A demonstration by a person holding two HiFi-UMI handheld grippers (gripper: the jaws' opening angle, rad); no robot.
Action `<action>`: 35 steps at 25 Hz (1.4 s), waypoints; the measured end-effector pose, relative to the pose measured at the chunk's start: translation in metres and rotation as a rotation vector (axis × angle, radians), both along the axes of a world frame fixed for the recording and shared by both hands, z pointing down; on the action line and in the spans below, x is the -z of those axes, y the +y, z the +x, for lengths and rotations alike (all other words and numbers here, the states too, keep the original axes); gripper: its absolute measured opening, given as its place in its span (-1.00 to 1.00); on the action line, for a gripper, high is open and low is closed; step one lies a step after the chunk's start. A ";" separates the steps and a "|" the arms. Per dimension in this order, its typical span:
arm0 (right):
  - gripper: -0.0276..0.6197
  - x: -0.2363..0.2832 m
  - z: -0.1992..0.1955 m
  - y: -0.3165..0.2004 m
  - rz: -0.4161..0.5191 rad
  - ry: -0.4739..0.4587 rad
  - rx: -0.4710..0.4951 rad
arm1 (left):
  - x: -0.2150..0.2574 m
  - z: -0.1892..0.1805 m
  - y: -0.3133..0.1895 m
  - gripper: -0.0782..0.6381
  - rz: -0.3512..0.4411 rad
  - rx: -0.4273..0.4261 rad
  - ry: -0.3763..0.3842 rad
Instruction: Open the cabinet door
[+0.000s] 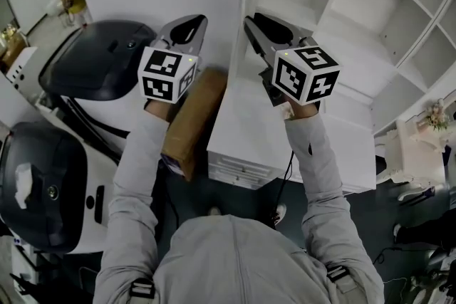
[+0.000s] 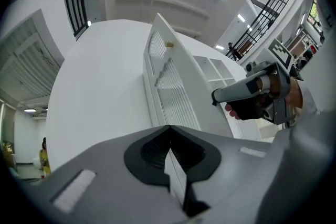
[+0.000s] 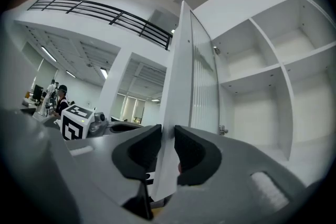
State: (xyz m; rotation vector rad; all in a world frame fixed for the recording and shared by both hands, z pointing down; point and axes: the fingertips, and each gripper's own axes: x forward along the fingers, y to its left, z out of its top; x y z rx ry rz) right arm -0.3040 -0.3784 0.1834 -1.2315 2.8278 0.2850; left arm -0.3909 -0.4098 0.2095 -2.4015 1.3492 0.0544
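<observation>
Cabinet door [image 3: 181,86] wide open, only release seems left. Right gripper [image 3: 168,134] jaws loose round door edge; left gripper [image 2: 169,131] closed, empty.

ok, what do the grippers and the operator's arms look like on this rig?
The left gripper and right gripper are both grey moulded shells, with a black ribbed lining inside the fingers. Each carries a white cube printed with black square markers. The sleeves are light grey. A thin black cable hangs beside the right sleeve.
</observation>
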 end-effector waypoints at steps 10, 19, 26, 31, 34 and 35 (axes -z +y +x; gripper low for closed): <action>-0.91 -0.014 -0.047 -0.014 -0.003 0.035 0.043 | -0.017 -0.030 -0.003 -0.72 -0.024 -0.007 0.033; -0.82 -0.034 0.003 -0.022 -0.061 0.035 -0.020 | -0.042 0.001 0.001 -0.73 -0.098 -0.074 0.072; -0.82 -0.037 0.112 0.002 -0.057 0.036 -0.153 | -0.060 0.008 0.015 -0.73 -0.095 0.058 0.099; -0.82 -0.056 0.212 0.036 -0.073 0.054 -0.266 | -0.095 0.036 0.038 -0.73 -0.103 0.149 0.045; -0.82 -0.075 0.270 0.055 -0.106 0.067 -0.328 | -0.108 0.084 0.044 -0.73 -0.135 0.110 0.036; -0.82 -0.082 0.287 0.061 -0.121 0.069 -0.347 | -0.110 0.103 0.046 -0.73 -0.141 0.087 0.034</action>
